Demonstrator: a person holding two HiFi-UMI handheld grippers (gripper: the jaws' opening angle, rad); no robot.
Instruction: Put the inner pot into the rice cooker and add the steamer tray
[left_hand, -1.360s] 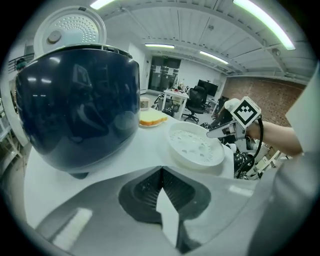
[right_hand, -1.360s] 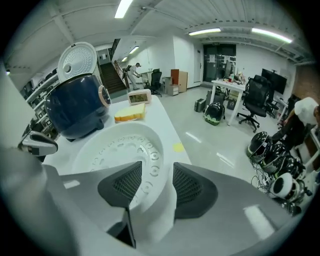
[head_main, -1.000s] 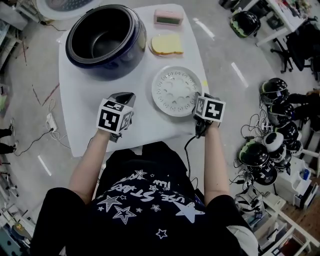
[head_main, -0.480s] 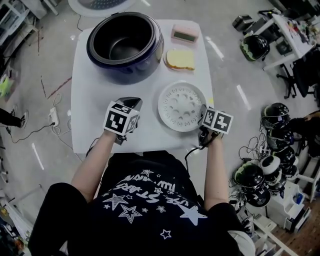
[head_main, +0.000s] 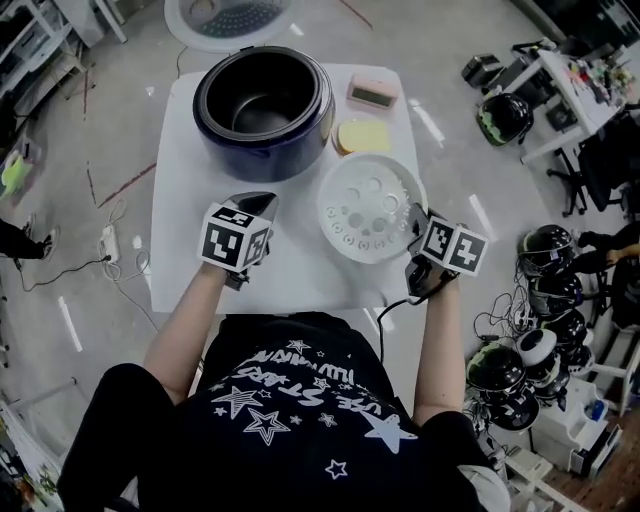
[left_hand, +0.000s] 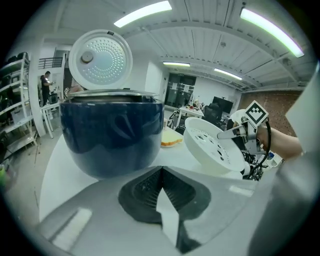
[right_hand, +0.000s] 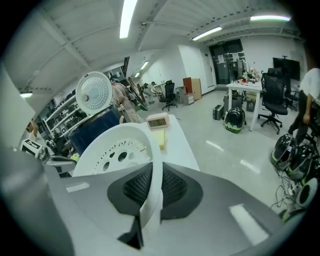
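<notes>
Overhead, the right gripper (head_main: 414, 222) holds the white steamer tray (head_main: 365, 205) tilted above the table (head_main: 185, 200), near the dark rice cooker (head_main: 262, 100). In its own view, the left gripper (left_hand: 161, 175) has its jaws pressed together (nothing between them). In the right gripper view, the jaws have just been closing and pinch the tray's rim.

Rice cooker (head_main: 263, 110) mouth clear above; pink timer (head_main: 373, 94) alongside.

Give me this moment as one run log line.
right gripper: just closed on steamer tray rim, tray tilted | left gripper: shut, empty | rice cooker: lid open, tray not yet in
</notes>
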